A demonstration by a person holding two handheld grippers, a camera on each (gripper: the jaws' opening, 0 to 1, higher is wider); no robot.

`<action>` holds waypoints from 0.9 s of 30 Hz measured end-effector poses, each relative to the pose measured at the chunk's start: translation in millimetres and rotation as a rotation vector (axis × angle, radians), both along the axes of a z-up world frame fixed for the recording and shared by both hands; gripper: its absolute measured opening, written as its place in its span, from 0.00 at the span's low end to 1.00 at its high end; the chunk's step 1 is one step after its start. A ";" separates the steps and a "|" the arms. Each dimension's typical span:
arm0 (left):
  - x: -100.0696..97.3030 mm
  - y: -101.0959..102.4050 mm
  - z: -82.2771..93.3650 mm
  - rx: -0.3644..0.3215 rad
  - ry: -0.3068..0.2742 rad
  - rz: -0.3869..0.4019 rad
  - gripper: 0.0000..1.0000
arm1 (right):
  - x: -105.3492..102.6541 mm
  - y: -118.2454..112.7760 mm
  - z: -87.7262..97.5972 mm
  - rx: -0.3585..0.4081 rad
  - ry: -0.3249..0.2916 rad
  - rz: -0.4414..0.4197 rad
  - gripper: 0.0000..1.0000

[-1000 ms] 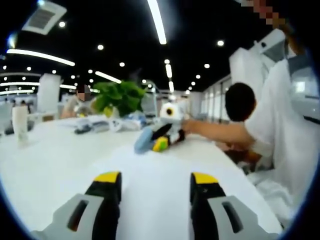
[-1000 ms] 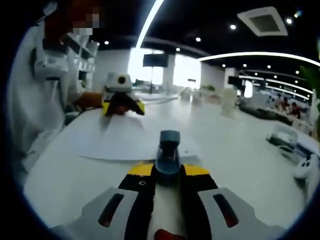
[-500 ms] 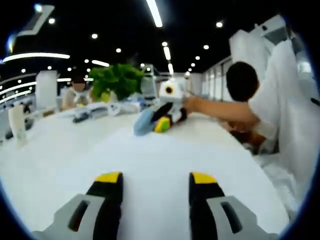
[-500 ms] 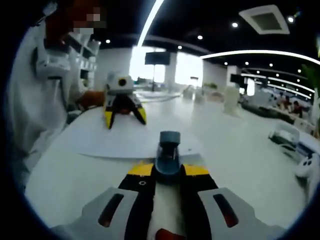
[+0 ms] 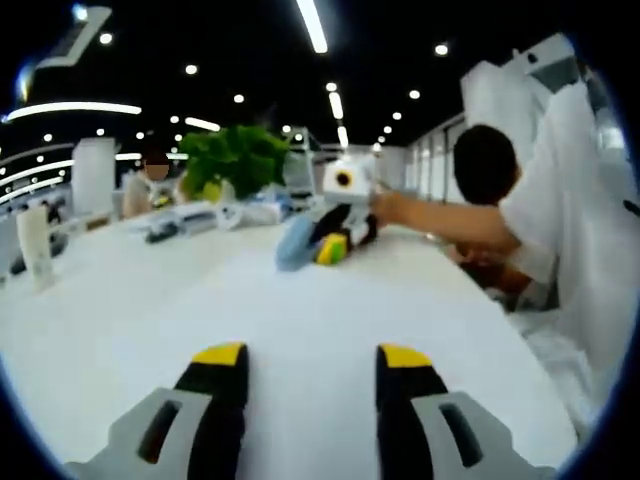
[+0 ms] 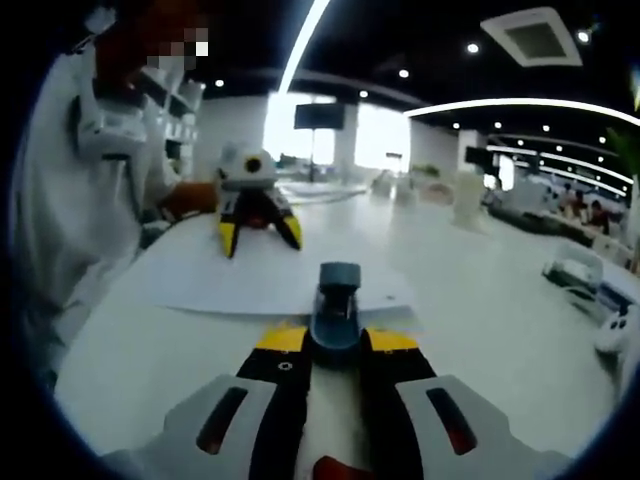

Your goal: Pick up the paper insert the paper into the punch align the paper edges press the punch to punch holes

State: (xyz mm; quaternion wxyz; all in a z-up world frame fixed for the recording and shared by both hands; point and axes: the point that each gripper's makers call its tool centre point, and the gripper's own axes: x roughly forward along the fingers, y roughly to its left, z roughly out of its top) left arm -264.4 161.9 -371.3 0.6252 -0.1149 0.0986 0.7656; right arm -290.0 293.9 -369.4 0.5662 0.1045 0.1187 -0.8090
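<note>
In the right gripper view my right gripper (image 6: 335,340) is shut on a blue-grey hole punch (image 6: 338,295) that points forward over the white table (image 6: 480,290). A white sheet of paper (image 6: 260,280) lies flat just ahead, its near edge at the punch's mouth; I cannot tell if it is inside. My left gripper (image 6: 256,230) hangs over the sheet's far edge, jaws spread. In the left gripper view my left gripper (image 5: 310,358) is open with nothing between its fingers, above the white surface. Across from it the right gripper (image 5: 345,205) holds the punch (image 5: 297,243).
A person in white stands close at the table's side (image 5: 560,230), an arm (image 5: 440,215) reaching to the right gripper. A green plant (image 5: 232,160), a white bottle (image 5: 34,245) and small items (image 5: 170,230) stand far back. White devices (image 6: 585,280) lie to the right.
The left gripper has shifted slightly along the paper's far edge, staying open. The right gripper stays still, shut on the punch.
</note>
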 end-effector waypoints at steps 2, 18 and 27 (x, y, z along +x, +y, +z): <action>0.1 0.2 0.0 0.000 0.000 0.000 0.52 | 1.4 -0.7 0.0 -0.002 -0.004 0.002 0.23; 0.4 1.1 -0.1 0.002 0.002 0.000 0.52 | 8.0 -3.1 0.0 0.005 0.008 0.033 0.23; 0.4 0.8 -0.2 0.002 0.002 0.000 0.52 | 8.1 -2.2 0.1 0.012 0.020 0.049 0.23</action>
